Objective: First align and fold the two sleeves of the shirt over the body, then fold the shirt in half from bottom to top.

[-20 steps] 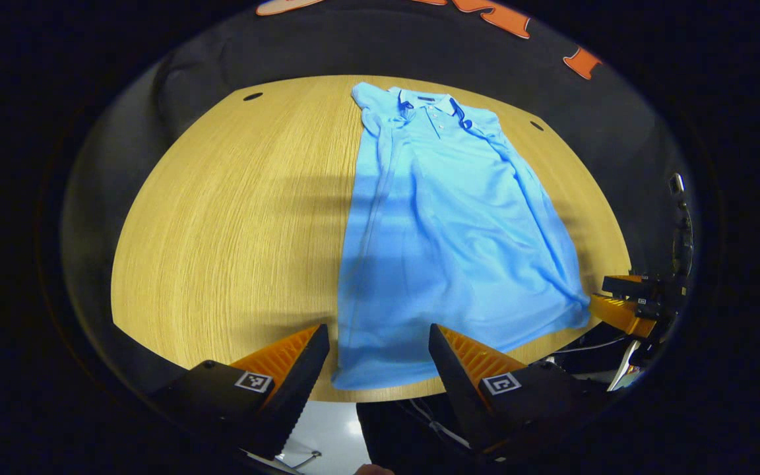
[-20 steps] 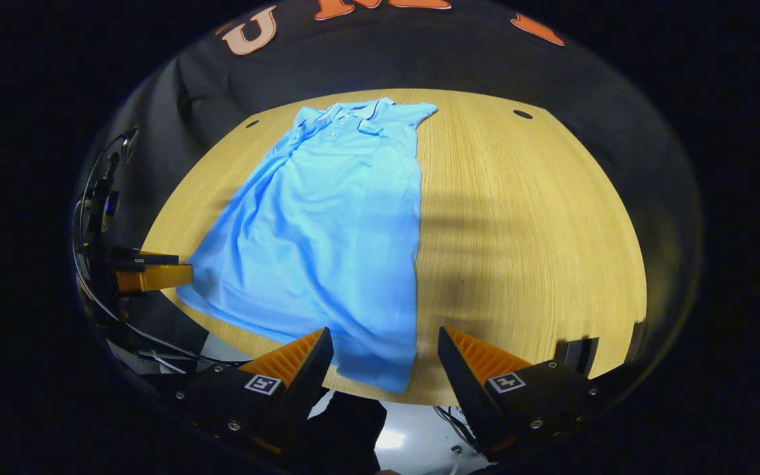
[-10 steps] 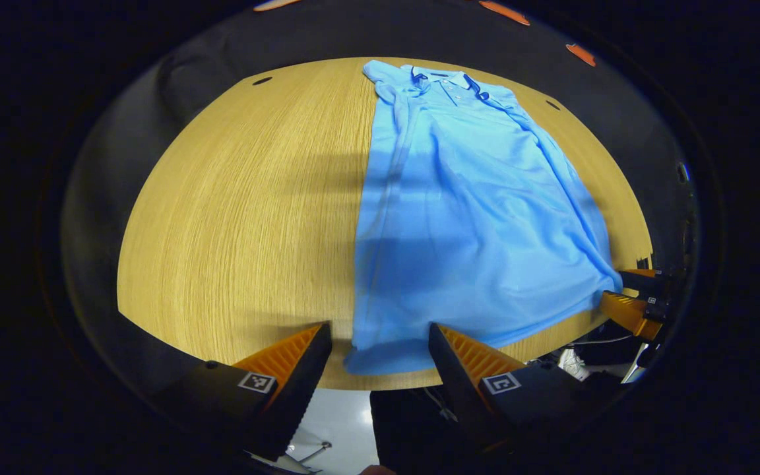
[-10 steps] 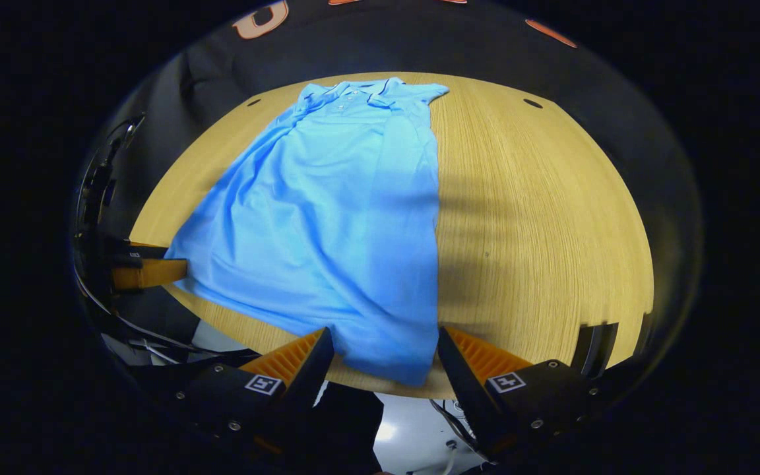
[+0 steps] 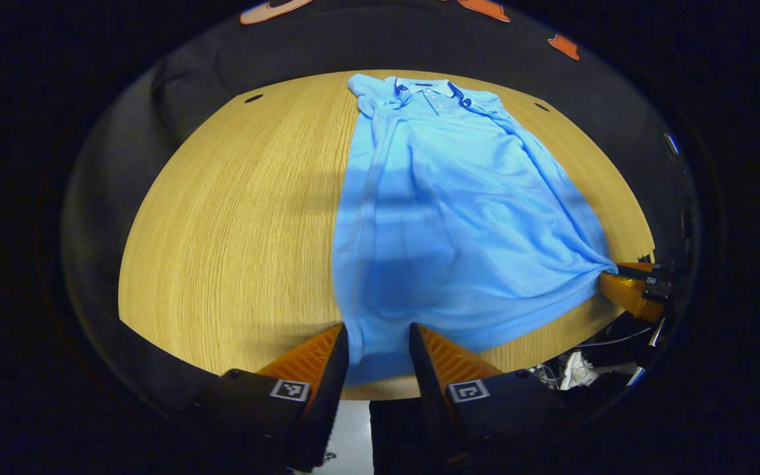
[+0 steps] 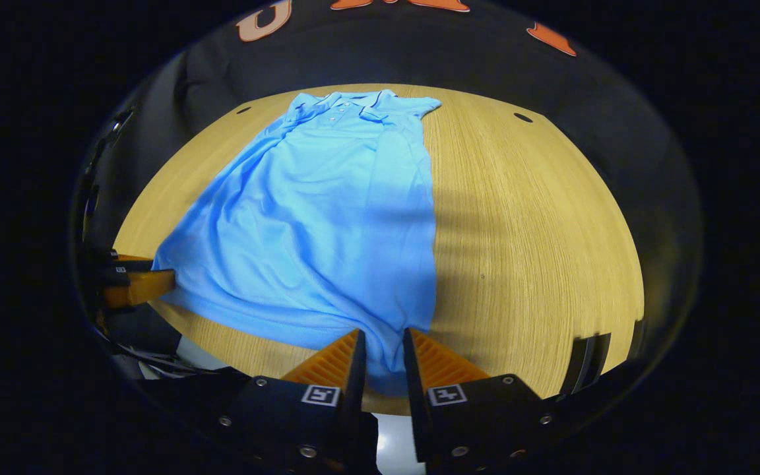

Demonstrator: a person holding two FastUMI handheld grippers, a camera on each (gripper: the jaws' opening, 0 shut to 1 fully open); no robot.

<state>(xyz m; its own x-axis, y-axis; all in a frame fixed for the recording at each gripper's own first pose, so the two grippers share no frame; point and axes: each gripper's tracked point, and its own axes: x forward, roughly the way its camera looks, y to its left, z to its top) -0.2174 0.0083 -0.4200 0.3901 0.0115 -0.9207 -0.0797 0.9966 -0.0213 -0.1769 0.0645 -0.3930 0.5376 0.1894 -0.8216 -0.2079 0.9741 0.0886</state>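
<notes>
Two grippers sit at the near hem of a light blue shirt [image 5: 459, 211] lying flat on the wooden bench [image 5: 235, 218], collar at the far end, both sleeves folded in over the body. In the left gripper view, the left gripper [image 5: 377, 346] has its fingers narrowed around the hem's left corner at the bench's near edge, with a gap left, so whether they press the cloth cannot be told. In the right gripper view, the right gripper [image 6: 384, 349] has its fingers clenched on the hem's right corner, the cloth bunched between them. There are no containers here.
</notes>
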